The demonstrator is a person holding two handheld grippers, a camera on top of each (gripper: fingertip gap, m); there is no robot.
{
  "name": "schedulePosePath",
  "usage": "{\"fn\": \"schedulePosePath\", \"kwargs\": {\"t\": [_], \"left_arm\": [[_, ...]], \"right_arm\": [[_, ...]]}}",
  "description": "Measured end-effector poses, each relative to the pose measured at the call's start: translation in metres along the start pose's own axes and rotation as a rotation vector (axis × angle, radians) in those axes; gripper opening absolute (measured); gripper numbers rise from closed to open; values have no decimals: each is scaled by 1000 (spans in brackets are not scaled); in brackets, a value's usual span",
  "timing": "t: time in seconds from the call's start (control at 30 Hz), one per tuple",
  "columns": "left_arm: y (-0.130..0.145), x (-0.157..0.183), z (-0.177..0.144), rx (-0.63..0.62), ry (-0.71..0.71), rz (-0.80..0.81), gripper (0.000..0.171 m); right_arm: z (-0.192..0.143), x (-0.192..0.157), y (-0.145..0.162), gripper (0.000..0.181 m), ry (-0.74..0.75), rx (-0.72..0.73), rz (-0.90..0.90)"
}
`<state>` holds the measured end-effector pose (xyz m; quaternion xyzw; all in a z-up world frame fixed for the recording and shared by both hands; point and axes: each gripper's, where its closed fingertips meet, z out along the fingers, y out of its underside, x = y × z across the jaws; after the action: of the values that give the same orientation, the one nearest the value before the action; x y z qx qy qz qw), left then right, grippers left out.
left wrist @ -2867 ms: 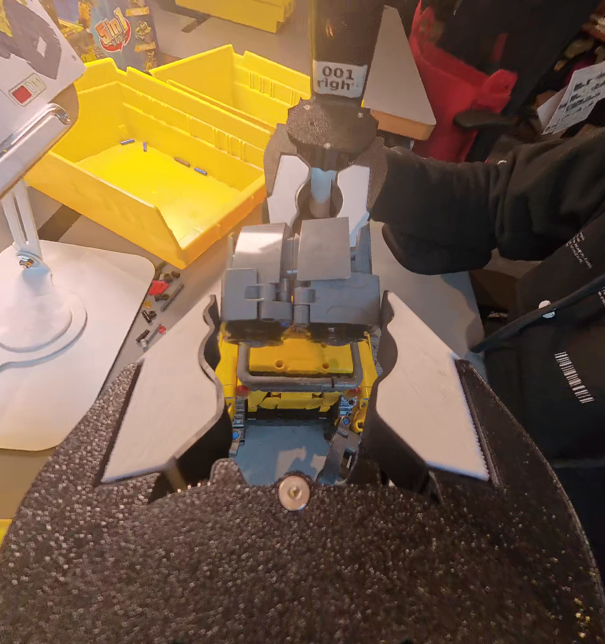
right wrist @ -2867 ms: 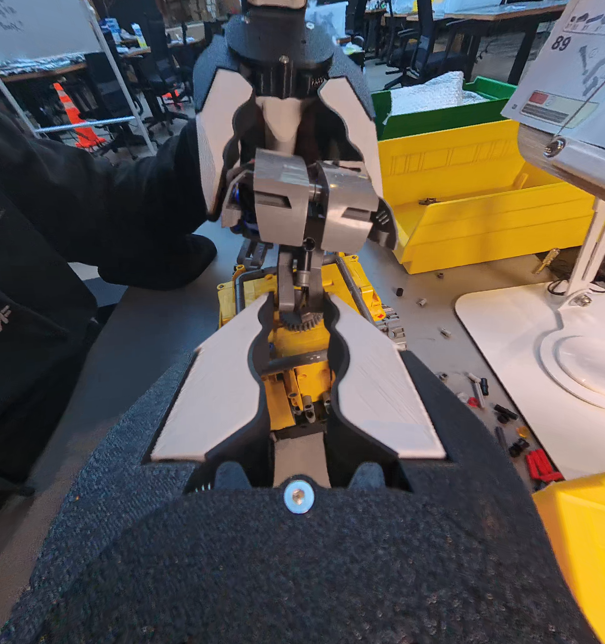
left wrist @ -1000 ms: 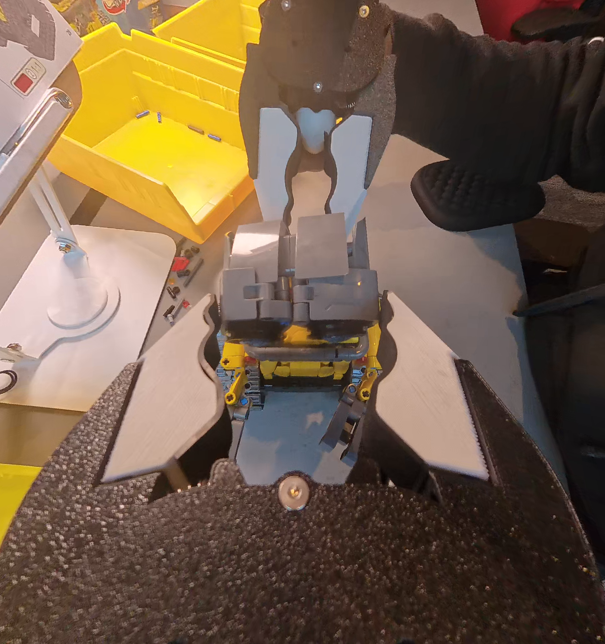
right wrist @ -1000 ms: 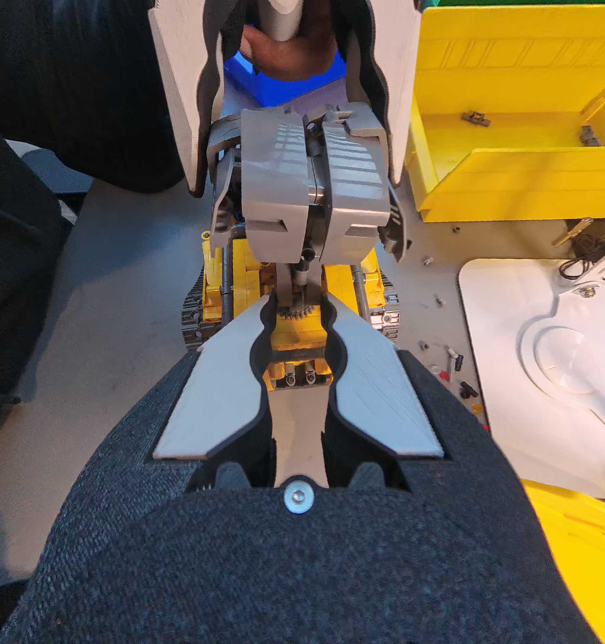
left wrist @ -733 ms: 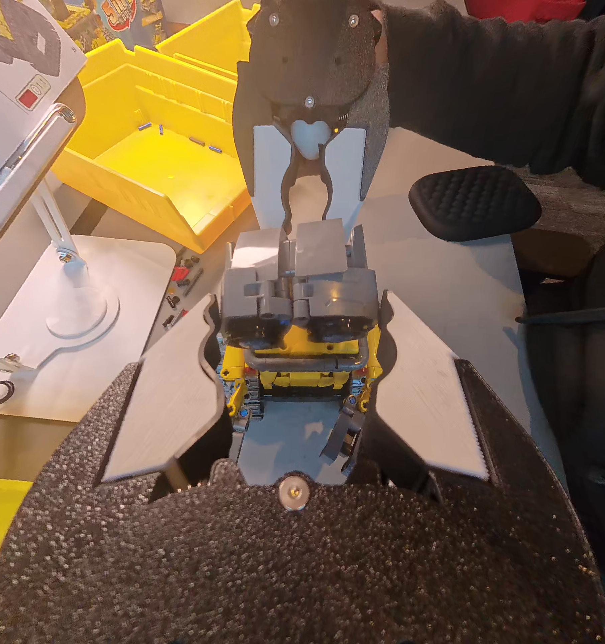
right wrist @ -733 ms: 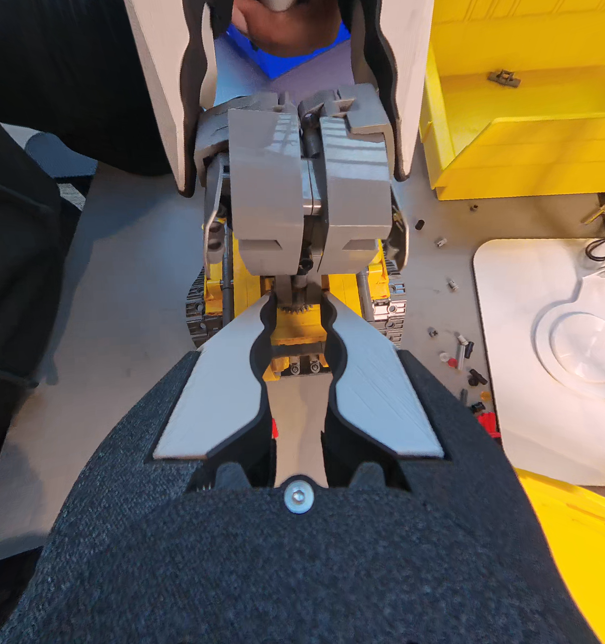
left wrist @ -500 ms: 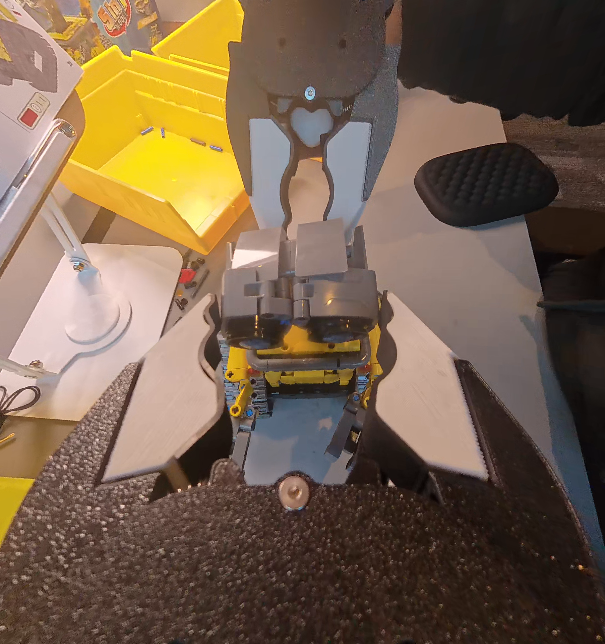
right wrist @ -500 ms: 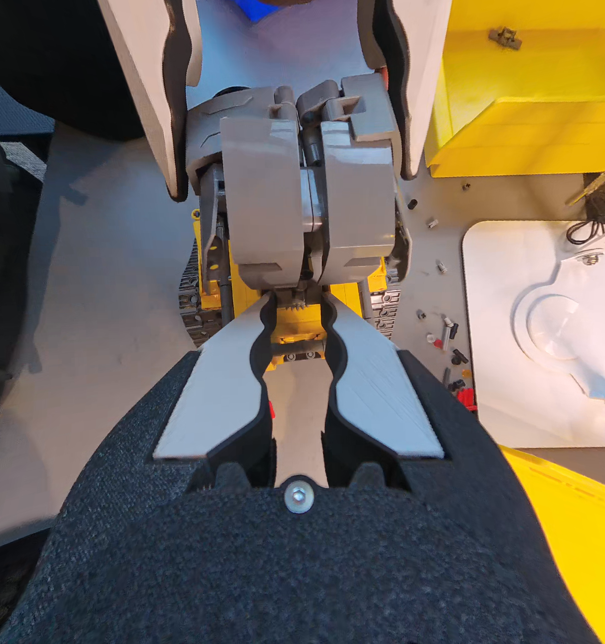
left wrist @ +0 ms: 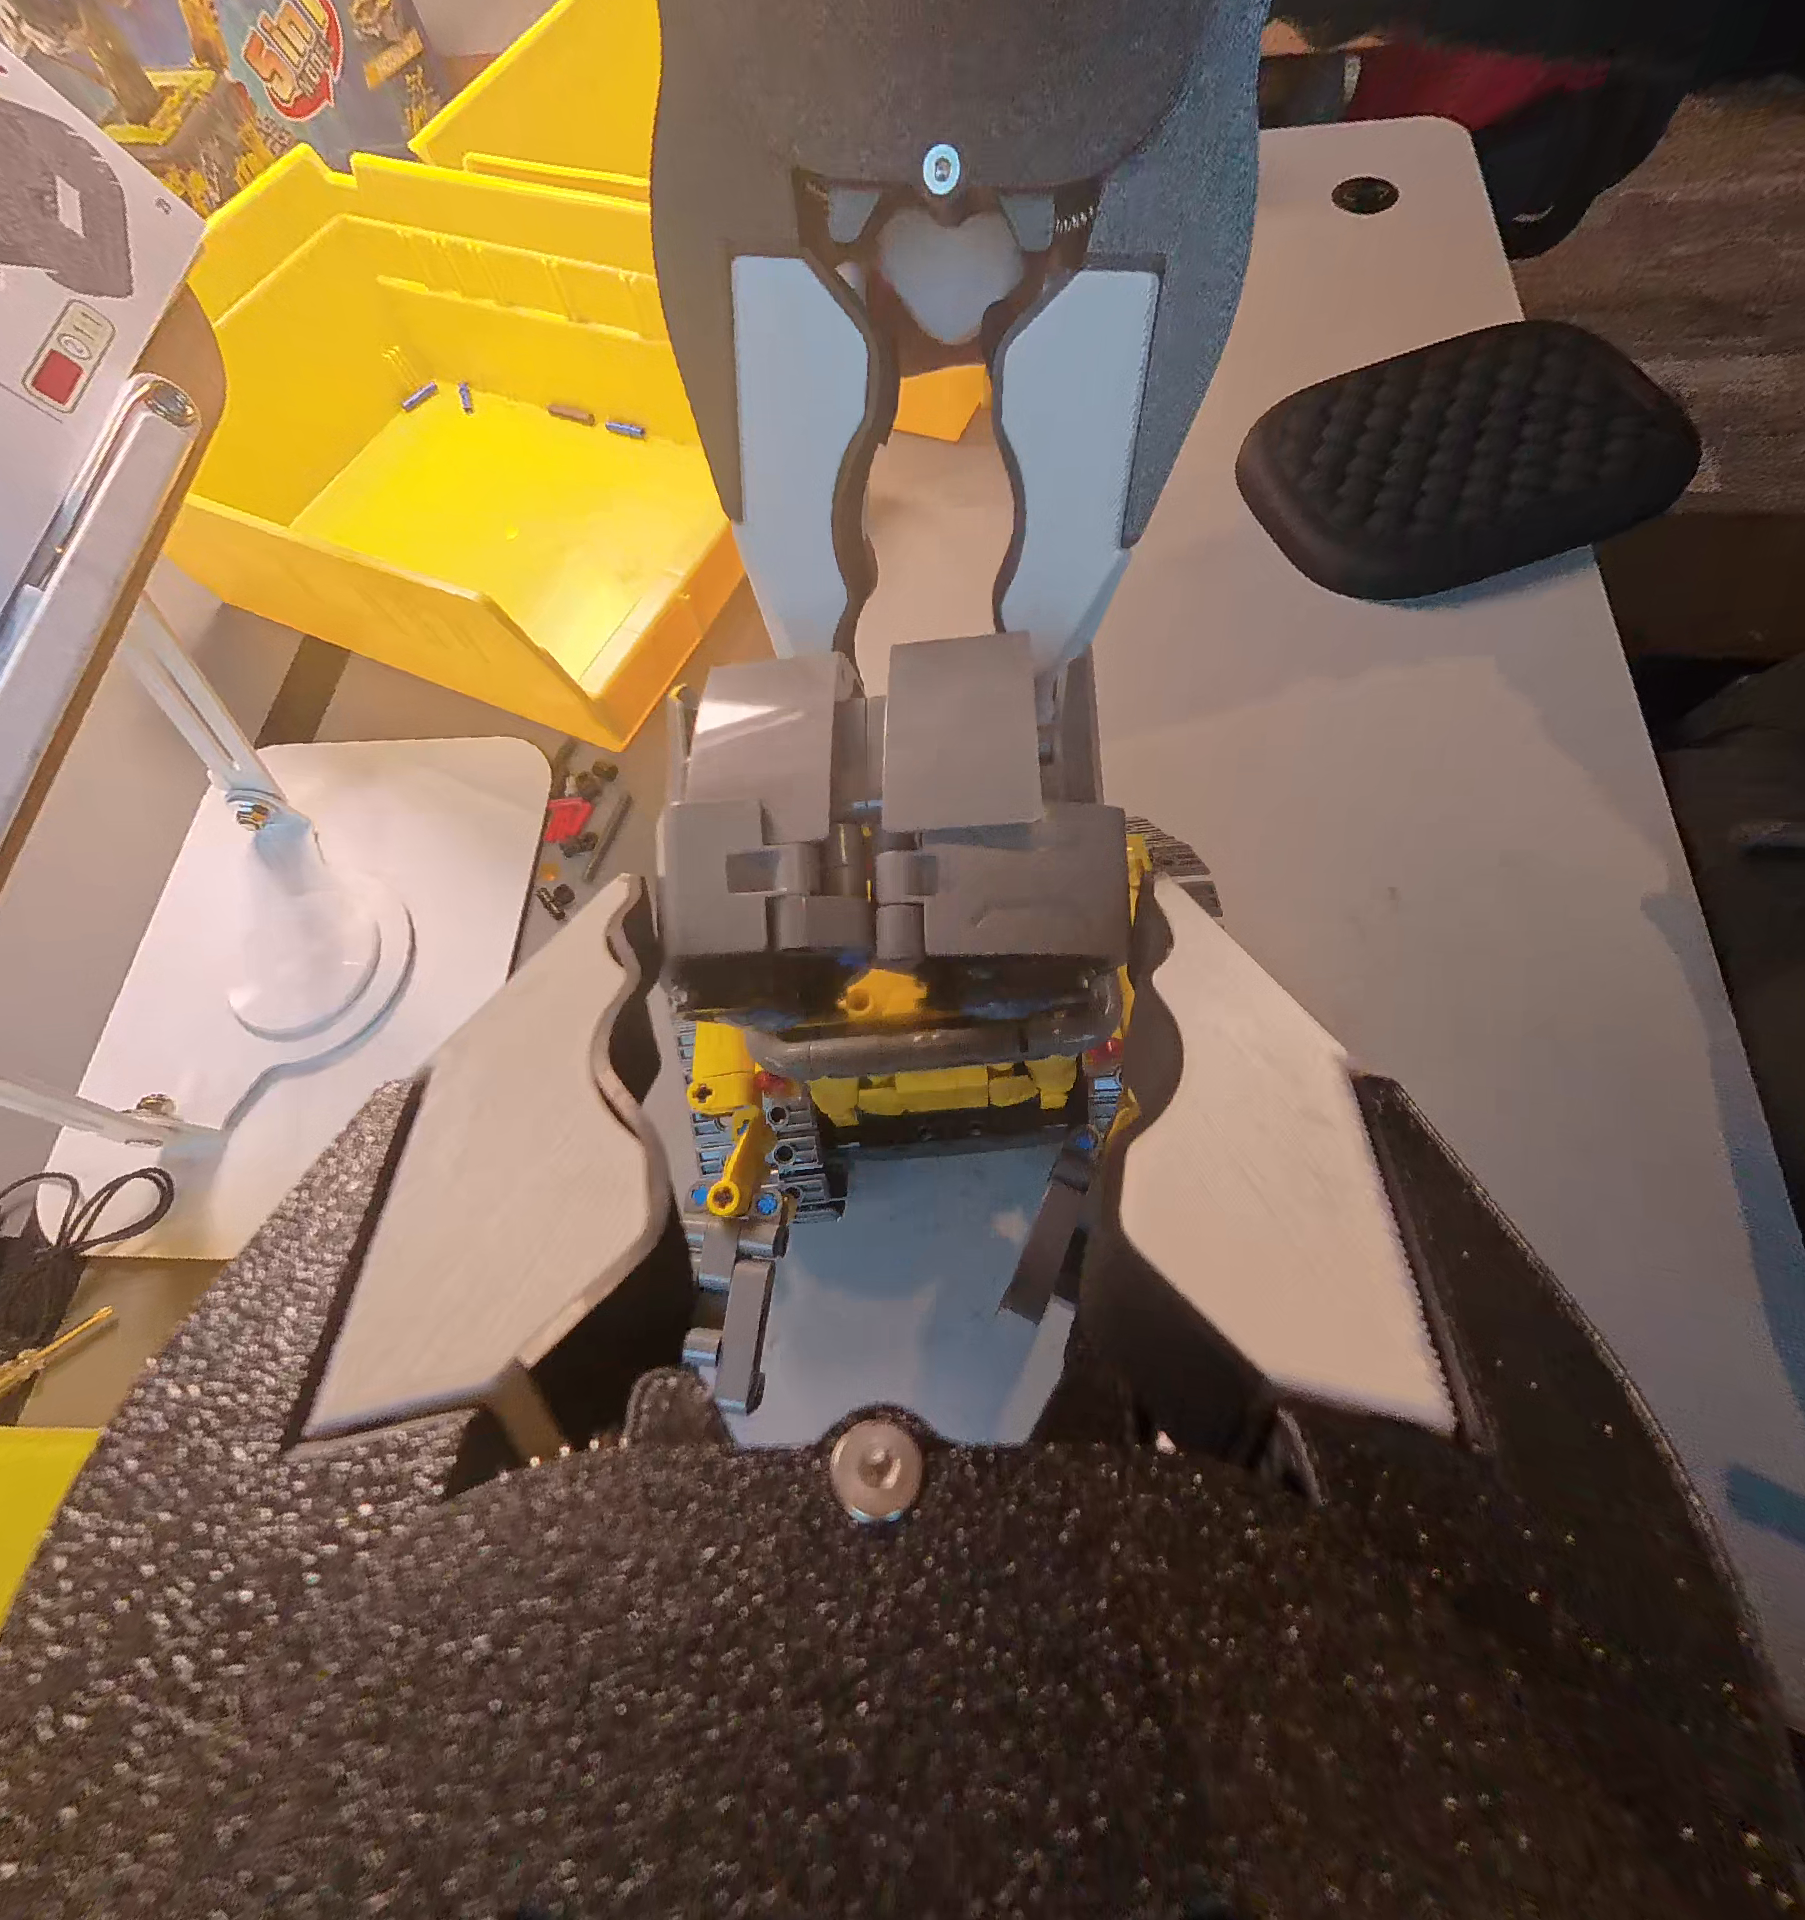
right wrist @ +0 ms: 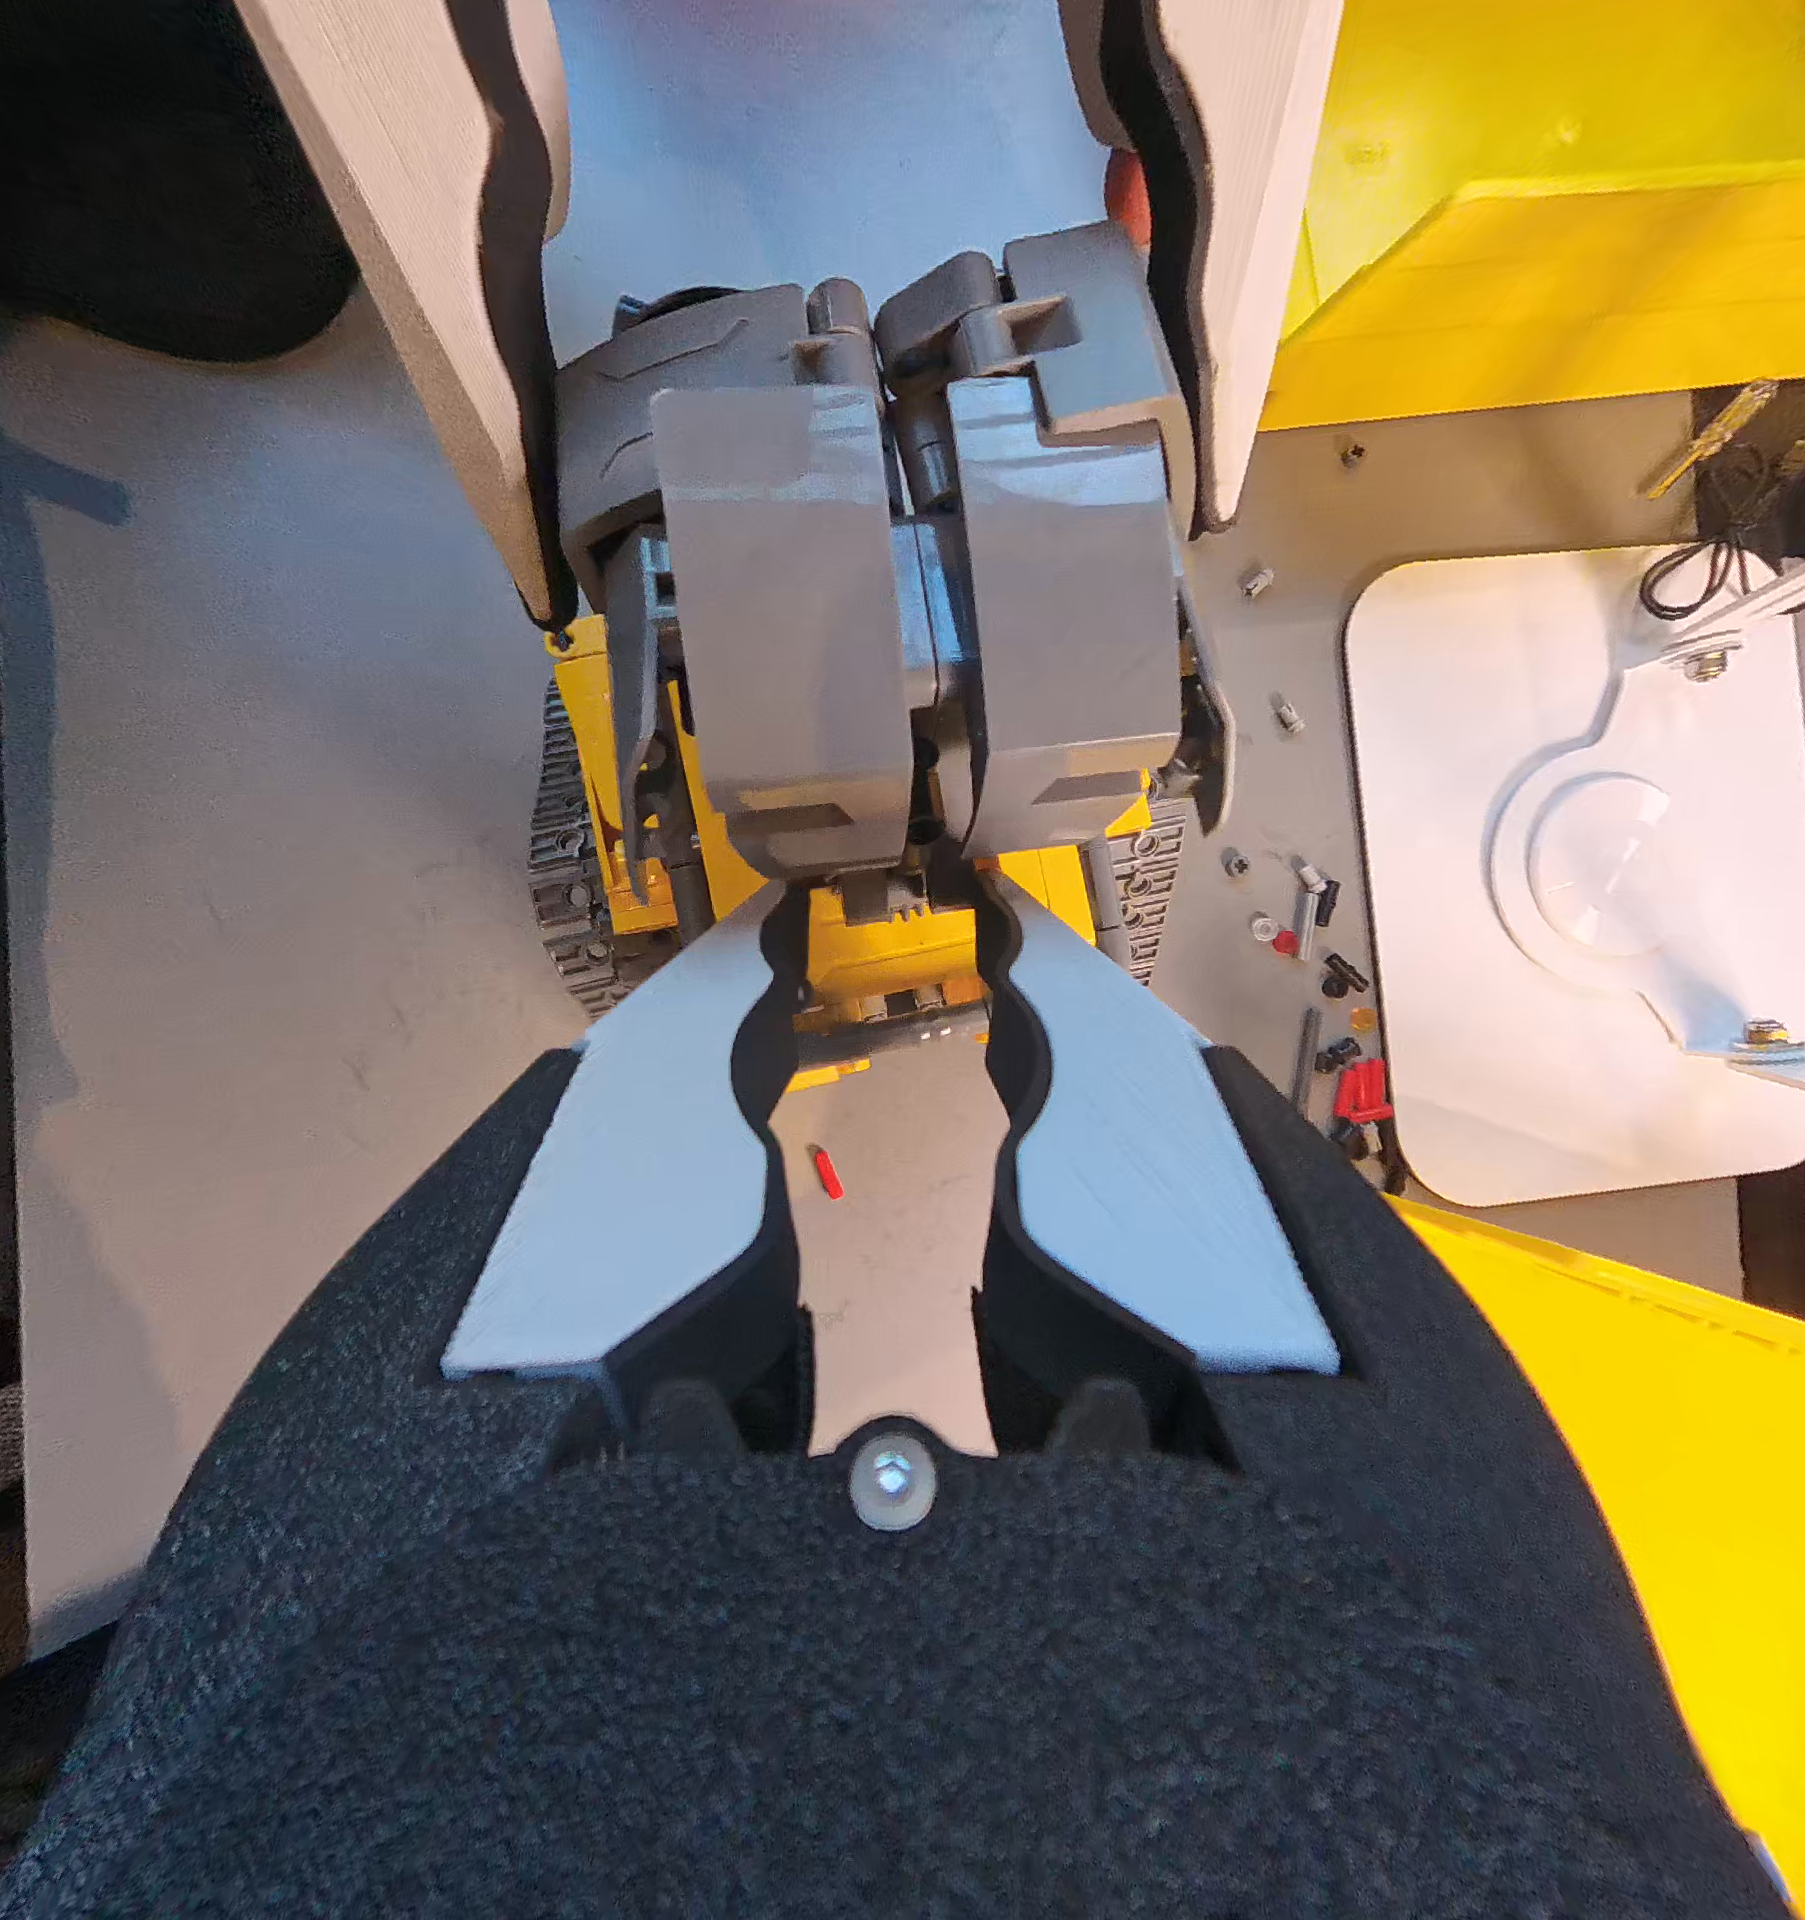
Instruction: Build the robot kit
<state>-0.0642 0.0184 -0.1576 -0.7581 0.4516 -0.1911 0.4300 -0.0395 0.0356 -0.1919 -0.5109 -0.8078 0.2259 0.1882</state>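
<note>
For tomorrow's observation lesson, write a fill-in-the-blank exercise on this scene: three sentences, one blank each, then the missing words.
1. The left gripper clamps the toy robot's grey ____ from both sides.
2. The toy robot's body is built from bricks of the colour ____.
3. A small ____ peg lies on the table between the right gripper's fingers.

Missing words: head; yellow; red
</note>
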Motion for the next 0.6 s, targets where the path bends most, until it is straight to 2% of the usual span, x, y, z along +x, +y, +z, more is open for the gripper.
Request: {"fn": "schedulePosePath", "kwargs": {"t": [0.2,0.27,0.6], "left_arm": [[7,0,0,-26,0,24,90],[8,0,1,-34,-3,37,90],[1,0,1,49,30,32,90]], "right_arm": [[-7,2,-8,33,-27,46,46],[-6,3,-9,25,-30,49,53],[-4,2,-7,24,-5,52,39]]}}
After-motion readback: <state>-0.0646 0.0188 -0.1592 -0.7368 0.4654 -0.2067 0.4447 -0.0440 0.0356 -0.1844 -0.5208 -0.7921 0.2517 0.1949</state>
